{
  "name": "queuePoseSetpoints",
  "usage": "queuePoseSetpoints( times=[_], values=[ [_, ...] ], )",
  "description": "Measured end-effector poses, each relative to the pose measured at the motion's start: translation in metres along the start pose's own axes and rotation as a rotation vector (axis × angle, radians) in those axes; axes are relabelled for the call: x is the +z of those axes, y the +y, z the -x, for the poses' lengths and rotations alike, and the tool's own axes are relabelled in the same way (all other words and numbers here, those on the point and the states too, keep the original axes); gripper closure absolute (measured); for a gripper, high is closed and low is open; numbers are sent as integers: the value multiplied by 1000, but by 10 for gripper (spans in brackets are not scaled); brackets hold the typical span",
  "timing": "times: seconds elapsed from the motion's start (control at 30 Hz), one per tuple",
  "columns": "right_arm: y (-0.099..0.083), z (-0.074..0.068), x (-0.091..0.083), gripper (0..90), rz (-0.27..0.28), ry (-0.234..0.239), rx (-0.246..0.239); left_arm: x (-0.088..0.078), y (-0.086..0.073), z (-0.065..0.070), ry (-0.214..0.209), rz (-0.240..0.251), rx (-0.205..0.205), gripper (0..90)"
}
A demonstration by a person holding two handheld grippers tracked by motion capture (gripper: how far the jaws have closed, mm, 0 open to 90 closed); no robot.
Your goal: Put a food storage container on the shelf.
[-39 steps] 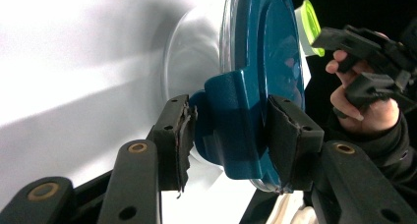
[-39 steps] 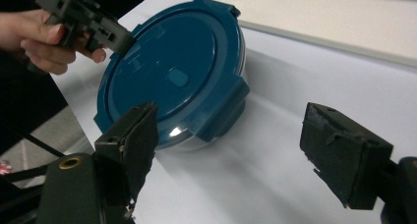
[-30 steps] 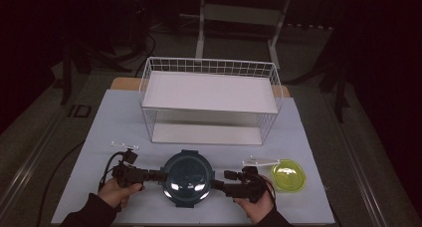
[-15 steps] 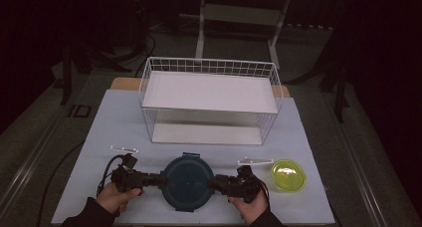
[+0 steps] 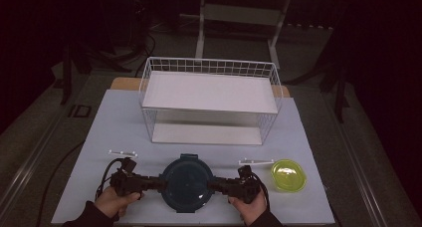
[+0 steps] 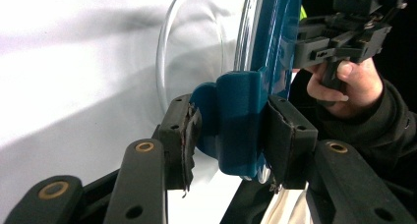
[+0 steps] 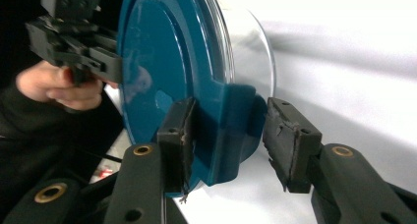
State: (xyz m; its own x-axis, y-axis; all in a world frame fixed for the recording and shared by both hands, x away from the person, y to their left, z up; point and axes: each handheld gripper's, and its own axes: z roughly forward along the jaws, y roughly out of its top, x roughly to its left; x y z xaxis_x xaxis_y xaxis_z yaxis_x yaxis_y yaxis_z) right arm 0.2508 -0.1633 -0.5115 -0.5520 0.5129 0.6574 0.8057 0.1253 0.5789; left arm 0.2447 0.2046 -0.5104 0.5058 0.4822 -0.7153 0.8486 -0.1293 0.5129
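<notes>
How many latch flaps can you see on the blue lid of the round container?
4. On the blue lid: one at its left, between the left gripper jaws; one at its right, at the right gripper; one on the far edge; one on the near edge.

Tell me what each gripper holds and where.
The left gripper clamps the blue-lidded container's side latch tab. The right gripper, just closing, straddles the opposite tab, one finger apart.

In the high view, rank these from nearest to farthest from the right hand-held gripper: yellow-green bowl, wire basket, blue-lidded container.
From the right hand-held gripper:
1. Blue-lidded container, right at its jaws, toward the table's middle.
2. Yellow-green bowl, on its outer side, near the table's right edge.
3. Wire basket, beyond it at the table's far side.
</notes>
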Motion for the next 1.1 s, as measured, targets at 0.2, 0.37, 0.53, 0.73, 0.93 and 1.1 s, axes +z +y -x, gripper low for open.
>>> queuePoseSetpoints(
  times=[0.2, 0.37, 0.53, 0.73, 0.93, 1.1],
  values=[
    [-1, 3, 1, 558, 7, 23, 23, 1, -1, 0, -3, 16, -12, 568],
    [-1, 2, 0, 560, 7, 20, 23, 1, -3, 1, 1, 27, -20, 569],
    [0, 1, 0, 561, 4, 17, 19, 0, -3, 2, 6, 31, -21, 569],
    [3, 1, -3, 562, 11, 22, 27, 0, 1, 6, 7, 38, -23, 569],
    [10, -4, -10, 562, 28, 29, 16, -5, 9, 17, 11, 43, 6, 570],
    [18, -8, -16, 562, 23, 35, 6, -8, 15, 24, 7, 50, 9, 571]
  ],
)
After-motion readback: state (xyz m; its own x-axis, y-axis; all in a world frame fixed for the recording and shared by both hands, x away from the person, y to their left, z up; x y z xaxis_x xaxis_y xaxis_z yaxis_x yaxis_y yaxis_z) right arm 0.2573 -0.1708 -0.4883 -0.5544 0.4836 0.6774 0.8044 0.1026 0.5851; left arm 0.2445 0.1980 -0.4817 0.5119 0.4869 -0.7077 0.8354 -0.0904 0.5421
